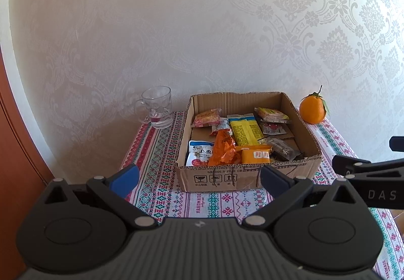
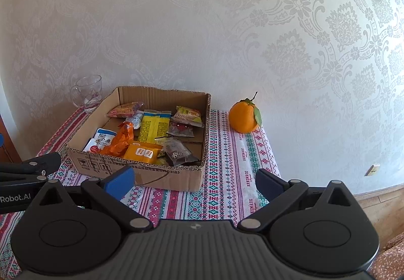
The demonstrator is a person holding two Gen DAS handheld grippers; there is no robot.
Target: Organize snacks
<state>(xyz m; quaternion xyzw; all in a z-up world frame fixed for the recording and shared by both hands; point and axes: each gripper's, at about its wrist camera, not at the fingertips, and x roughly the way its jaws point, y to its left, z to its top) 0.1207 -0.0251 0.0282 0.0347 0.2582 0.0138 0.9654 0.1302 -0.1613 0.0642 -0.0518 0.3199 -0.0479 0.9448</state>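
A shallow cardboard box (image 1: pixel 255 176) (image 2: pixel 141 172) sits on the patterned tablecloth and holds several snack packets. Among them are a long yellow packet (image 1: pixel 246 132) (image 2: pixel 151 128), a crumpled orange wrapper (image 1: pixel 223 150) (image 2: pixel 121 142), a white and blue pouch (image 1: pixel 198 152) (image 2: pixel 99 141) and a dark clear packet (image 1: pixel 282 150) (image 2: pixel 176 151). My left gripper (image 1: pixel 199 177) hangs open just in front of the box, nothing between its blue pads. My right gripper (image 2: pixel 194 179) is open too, before the box's right front corner, and shows at the right edge of the left wrist view (image 1: pixel 363 166).
A clear glass mug (image 1: pixel 157 107) (image 2: pixel 88 93) stands at the table's back left by the wall. An orange with a leaf (image 1: pixel 313 108) (image 2: pixel 245 116) rests to the right of the box. The tablecloth (image 2: pixel 227 166) ends at the right over wooden floor (image 2: pixel 378 206).
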